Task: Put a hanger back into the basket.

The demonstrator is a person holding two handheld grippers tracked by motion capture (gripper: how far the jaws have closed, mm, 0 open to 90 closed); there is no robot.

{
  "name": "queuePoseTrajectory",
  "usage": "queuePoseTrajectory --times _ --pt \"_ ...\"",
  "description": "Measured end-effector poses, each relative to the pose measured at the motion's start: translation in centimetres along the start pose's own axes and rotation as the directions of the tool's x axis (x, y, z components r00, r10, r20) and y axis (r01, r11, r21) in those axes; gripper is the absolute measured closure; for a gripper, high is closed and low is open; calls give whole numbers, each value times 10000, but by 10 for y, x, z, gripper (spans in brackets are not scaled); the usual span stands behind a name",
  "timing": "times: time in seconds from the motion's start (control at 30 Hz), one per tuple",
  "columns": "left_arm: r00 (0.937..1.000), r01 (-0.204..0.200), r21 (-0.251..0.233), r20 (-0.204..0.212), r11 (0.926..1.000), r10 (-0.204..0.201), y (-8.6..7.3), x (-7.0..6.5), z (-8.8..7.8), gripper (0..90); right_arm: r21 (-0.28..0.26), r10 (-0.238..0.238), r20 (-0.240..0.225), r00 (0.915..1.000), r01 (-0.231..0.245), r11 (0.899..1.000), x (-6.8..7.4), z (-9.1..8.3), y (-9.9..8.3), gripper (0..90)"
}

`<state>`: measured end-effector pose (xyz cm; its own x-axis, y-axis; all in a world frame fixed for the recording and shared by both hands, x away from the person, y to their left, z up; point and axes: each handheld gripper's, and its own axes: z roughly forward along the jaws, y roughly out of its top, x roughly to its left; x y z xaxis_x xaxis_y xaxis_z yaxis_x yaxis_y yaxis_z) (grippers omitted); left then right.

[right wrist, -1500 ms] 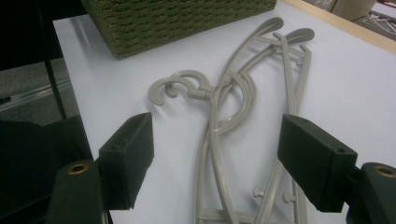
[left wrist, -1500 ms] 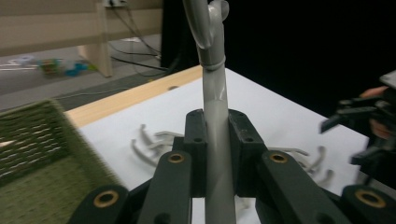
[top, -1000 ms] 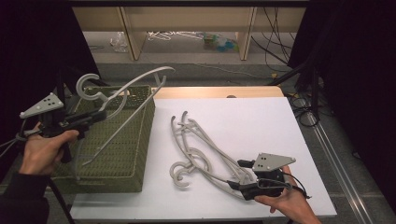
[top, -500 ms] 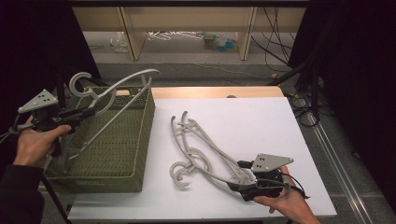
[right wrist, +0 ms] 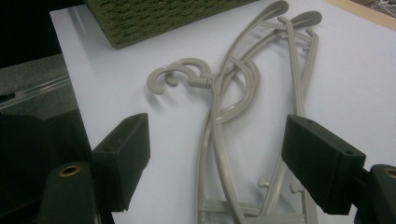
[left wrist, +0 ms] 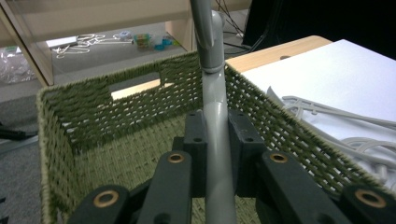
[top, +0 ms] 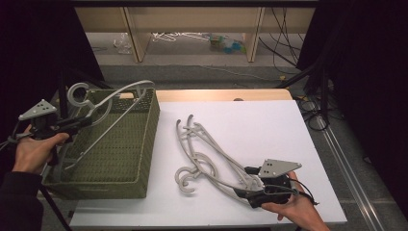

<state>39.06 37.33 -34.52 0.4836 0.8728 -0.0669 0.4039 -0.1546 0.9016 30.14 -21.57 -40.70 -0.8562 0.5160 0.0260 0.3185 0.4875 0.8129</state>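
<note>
1. Left claw (top: 79, 122) at far left, clamped on a grey hanger (top: 113, 103) near its neck; in the left gripper view the hanger stem (left wrist: 215, 140) runs straight up between the closed jaws.
2. That hanger hangs over the green woven basket (top: 139, 159), hook end toward the person's left, long arm reaching across toward the basket's far right corner. Not lying inside yet; a lowering move looks like the next thing, my guess.
3. Middle: pile of grey hangers (top: 207, 154) lies on the white counter (top: 269, 125), just right of the basket. Long axes run from far-left to near-right, hooks at the near-left end.
4. Right claw (top: 245, 185) at the pile's near-right end, jaws spread wide, holding nothing. In the right gripper view the hanger arms (right wrist: 224, 140) lie straight ahead between the jaws.
5. Right hand is nearer the pile.
6. No brands, labels or readable writing.
</note>
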Motion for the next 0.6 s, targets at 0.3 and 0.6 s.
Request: queuePoseTrajectory --times 0.3,0.6 --pt "9997 126 433 -202 9990 -117 -11 7 5 786 53 16 -24 10000 -16 10000 0 0 -1 253" --pt "9996 131 1117 -278 9937 -101 -17 6 18 785 73 -10 -11 10000 11 10000 -1 -1 -1 256"
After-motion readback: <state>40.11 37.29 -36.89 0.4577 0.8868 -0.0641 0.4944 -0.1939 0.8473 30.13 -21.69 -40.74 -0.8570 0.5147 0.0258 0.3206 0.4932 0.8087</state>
